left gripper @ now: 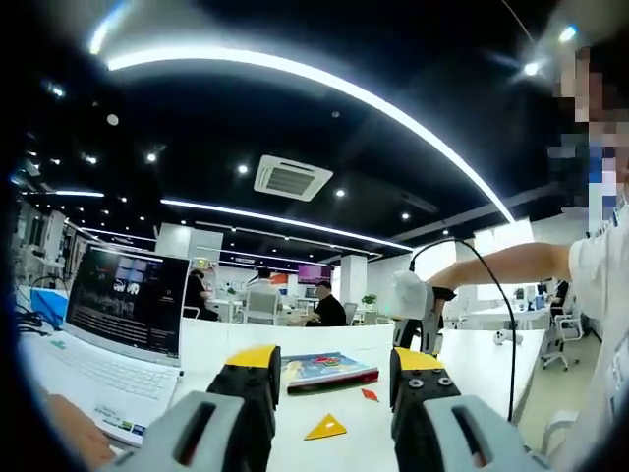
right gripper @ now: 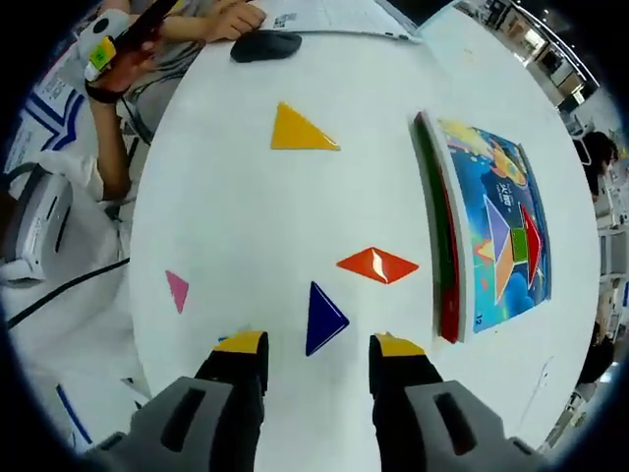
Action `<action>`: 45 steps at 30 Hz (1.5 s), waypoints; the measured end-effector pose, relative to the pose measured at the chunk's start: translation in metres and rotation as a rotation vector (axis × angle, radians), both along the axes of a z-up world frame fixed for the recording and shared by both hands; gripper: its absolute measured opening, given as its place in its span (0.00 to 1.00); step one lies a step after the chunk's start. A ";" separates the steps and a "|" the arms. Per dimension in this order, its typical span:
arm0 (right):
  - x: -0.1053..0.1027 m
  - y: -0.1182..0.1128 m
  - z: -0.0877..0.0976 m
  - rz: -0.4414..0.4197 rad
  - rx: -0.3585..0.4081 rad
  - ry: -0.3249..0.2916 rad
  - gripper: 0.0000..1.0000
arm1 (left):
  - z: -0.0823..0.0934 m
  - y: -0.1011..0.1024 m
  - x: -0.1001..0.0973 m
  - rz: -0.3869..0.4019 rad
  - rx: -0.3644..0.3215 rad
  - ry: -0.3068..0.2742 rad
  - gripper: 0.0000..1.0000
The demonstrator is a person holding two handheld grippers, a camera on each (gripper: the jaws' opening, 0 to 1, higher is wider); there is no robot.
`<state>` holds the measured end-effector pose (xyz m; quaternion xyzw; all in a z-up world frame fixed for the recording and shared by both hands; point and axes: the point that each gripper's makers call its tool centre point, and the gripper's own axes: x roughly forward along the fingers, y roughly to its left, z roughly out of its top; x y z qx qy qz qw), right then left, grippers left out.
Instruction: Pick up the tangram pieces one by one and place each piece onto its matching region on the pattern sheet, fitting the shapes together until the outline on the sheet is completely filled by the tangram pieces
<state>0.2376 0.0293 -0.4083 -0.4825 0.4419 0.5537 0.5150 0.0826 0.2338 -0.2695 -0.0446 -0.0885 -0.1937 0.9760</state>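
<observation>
Yellow-tipped and spread wide with nothing between its jaws, the right claw point(right gripper: 306, 346) hangs over the white desk point(right gripper: 246, 226) in the right gripper view, and the dark blue triangle point(right gripper: 322, 319) lies right at the gap, at 12 o'clock and touching neither tip; its sharpest corner points toward 3 o'clock. Just beyond it, toward 1 o'clock, lies the orange-red diamond point(right gripper: 378, 265), long axis across the view. Further out at 3 o'clock sits the pattern sheet point(right gripper: 501, 231), bearing orange, green and red shapes. The small pink triangle point(right gripper: 177, 290) rests at 10 o'clock and the yellow triangle point(right gripper: 300, 130) far off at 12. The left claw point(left gripper: 334, 369), also open and empty, is lifted and level, looking across the desk. So the right claw is nearer, and the blue triangle looks like the piece for it to close on.
</observation>
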 end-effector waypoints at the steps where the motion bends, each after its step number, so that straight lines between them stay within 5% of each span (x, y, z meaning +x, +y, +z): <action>1: -0.004 0.001 -0.004 -0.004 0.001 0.003 0.43 | -0.001 0.001 0.001 0.002 -0.003 0.002 0.46; 9: 0.000 -0.003 -0.020 -0.018 -0.040 0.008 0.39 | -0.005 -0.001 0.005 -0.002 -0.004 0.015 0.46; 21: 0.003 0.000 -0.017 -0.034 -0.046 0.005 0.36 | -0.006 -0.007 0.006 -0.013 0.000 0.018 0.45; 25: 0.002 -0.001 -0.016 -0.033 -0.060 0.005 0.21 | -0.007 -0.004 0.005 -0.007 -0.003 0.019 0.45; 31: 0.001 -0.001 -0.018 -0.011 -0.077 0.000 0.16 | -0.005 -0.004 0.003 -0.009 -0.004 0.013 0.45; 39: 0.002 0.000 -0.017 0.015 -0.064 0.004 0.15 | -0.005 -0.001 0.004 -0.006 -0.006 0.013 0.45; 45: 0.011 0.005 0.006 -0.031 0.019 0.017 0.15 | -0.005 -0.001 0.005 -0.006 -0.005 0.016 0.45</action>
